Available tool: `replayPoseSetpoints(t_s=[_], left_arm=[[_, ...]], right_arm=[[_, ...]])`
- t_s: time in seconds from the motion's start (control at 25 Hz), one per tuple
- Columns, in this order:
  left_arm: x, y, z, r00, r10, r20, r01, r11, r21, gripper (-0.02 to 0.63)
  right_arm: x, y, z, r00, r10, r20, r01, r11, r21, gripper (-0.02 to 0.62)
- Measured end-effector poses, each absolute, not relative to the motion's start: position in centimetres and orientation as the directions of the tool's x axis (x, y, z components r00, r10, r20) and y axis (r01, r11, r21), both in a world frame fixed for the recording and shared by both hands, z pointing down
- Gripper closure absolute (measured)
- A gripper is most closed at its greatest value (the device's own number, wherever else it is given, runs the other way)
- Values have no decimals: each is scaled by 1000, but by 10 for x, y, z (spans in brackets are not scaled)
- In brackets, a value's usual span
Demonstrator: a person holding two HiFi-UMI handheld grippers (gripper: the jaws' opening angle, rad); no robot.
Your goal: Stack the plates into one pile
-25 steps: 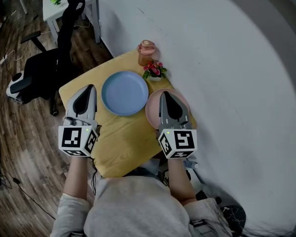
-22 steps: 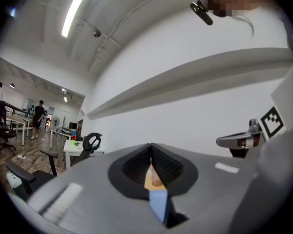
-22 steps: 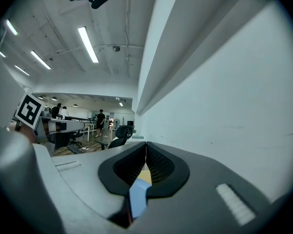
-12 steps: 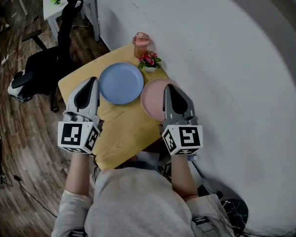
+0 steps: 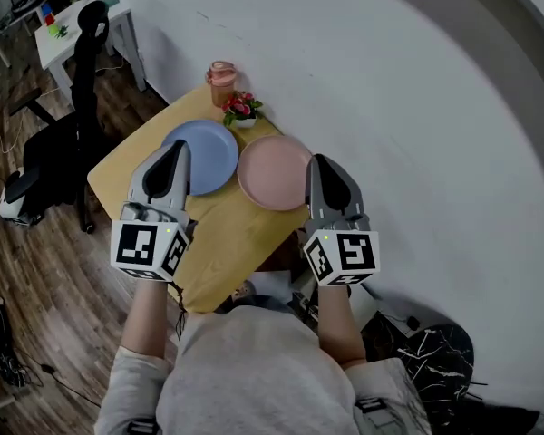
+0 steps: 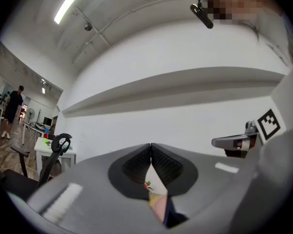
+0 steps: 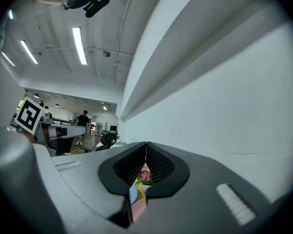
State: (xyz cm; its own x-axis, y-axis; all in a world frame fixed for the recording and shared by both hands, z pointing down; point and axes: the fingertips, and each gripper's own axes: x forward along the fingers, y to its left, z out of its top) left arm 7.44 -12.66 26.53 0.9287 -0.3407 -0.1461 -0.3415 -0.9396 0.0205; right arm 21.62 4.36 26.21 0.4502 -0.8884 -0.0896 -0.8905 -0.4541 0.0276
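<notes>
Left gripper (image 5: 176, 146): jaws pressed together, nothing between them, tip over the 8 o'clock rim of the blue plate (image 5: 207, 150). The blue plate lies bare on the yellow table (image 5: 219, 243). A lidded cup (image 5: 221, 72), contents hidden, and a small pot (image 5: 243, 121) of flowers stand at its 12 o'clock. The pink plate (image 5: 270, 172), also bare, is just beside at 3 o'clock. Right gripper (image 5: 320, 159): closed, empty, at the pink plate's 3 o'clock rim. Judgement: the plates are stiff, slick and likely breakable, so pinch the rim.

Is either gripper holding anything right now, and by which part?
Nothing is held. The left gripper and right gripper are both shut and empty; the blue plate and pink plate lie on the table.
</notes>
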Motion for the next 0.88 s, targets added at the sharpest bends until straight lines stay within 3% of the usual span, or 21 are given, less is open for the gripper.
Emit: replayPoseSetpoints(t_s=[0.52,0.72,0.88], left_arm=[[94,-83,276,982,-133,-137,-127,-991,50,546],[104,-78,288,988,-120,-99,-113,-991,71,546],[119,-83,310,990,-140,-20,-138,-986,99,546]], right_arm=[[200,117,280,651,-756,-69,-757,-653,18,591],[208,124,292,663,-748,-32,-748,-664,12,591],[228,112,315,633,-771,67,-772,-635,-7,591]])
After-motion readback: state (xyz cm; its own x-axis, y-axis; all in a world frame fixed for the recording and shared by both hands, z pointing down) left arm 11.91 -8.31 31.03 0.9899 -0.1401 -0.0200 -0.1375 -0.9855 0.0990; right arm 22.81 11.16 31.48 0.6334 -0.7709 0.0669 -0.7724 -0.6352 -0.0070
